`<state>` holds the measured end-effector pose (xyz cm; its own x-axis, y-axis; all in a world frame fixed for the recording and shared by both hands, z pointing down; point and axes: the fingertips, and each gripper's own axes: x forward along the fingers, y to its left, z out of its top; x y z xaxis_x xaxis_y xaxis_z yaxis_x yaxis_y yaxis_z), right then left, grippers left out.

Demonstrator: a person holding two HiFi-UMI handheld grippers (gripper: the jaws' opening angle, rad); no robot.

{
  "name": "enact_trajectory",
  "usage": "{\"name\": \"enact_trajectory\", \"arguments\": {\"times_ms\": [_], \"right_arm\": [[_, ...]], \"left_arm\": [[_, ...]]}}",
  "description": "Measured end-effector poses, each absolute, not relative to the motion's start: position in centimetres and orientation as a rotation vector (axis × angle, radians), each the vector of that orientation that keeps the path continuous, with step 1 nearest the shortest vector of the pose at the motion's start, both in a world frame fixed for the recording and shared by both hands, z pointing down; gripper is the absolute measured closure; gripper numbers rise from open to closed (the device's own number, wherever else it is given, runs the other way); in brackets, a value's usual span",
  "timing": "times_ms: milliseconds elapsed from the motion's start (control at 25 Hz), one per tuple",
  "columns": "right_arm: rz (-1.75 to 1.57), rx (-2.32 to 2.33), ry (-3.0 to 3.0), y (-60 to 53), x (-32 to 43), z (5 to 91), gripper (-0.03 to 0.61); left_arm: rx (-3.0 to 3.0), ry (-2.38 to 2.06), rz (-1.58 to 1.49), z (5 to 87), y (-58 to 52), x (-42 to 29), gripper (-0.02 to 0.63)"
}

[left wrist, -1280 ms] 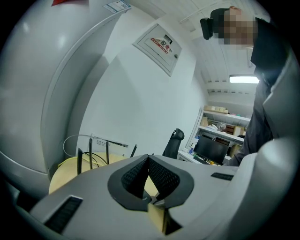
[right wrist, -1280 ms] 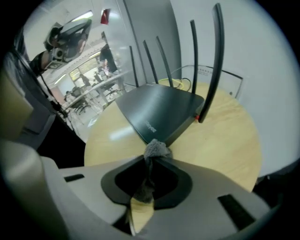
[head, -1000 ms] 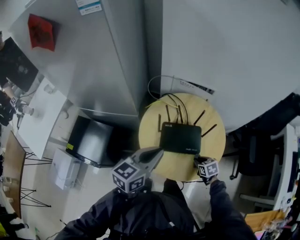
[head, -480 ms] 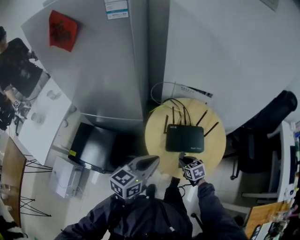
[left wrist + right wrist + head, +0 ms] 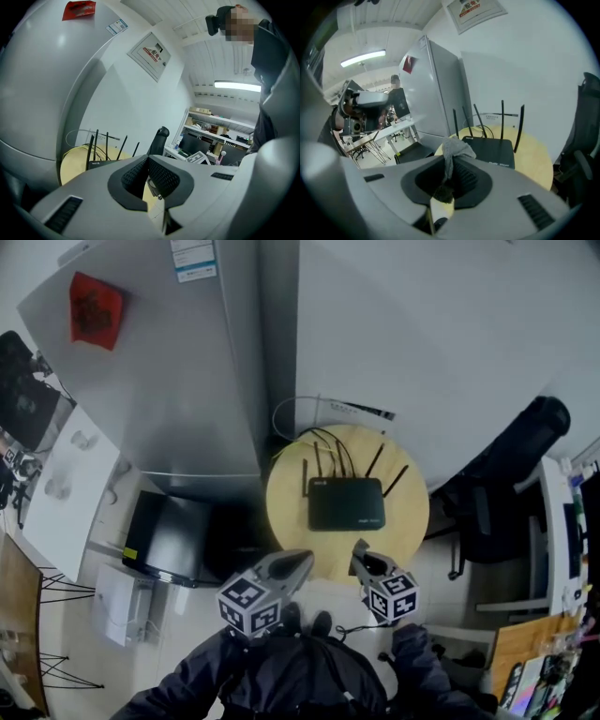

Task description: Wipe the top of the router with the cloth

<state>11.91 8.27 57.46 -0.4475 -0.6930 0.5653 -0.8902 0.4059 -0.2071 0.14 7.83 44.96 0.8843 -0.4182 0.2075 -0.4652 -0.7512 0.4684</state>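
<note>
Currently the black router (image 5: 346, 503) lies flat near the middle of the round wooden counter (image 5: 286, 517), antennas up, cables (image 5: 323, 437) running off the far side toward the wall. Right tongs (image 5: 451, 159) are clamped on a grey cloth (image 5: 454, 146) — a bunched tuft sticks out past the tips. They sit by the counter's near edge, aimed at the router and apart from it. Left tongs (image 5: 146, 158) are closed on nothing — held beside the right ones, close to the person's body.
</note>
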Motion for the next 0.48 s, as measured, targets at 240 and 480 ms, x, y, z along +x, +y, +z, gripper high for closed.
{"name": "enact_trajectory", "arguments": {"times_ms": [240, 480], "right_arm": [[0.624, 1.451, -2.357, 10.3, 13.3, 51.7, 0.508], [0.628, 1.519, -2.424, 10.4, 14.8, 48.3, 0.508]], "left_arm": [[2.543, -0.595, 0.134, 44.9, 8.7, 2.3, 0.613], [2.574, -0.561, 0.141, 44.3, 8.5, 3.9, 0.612]]}}
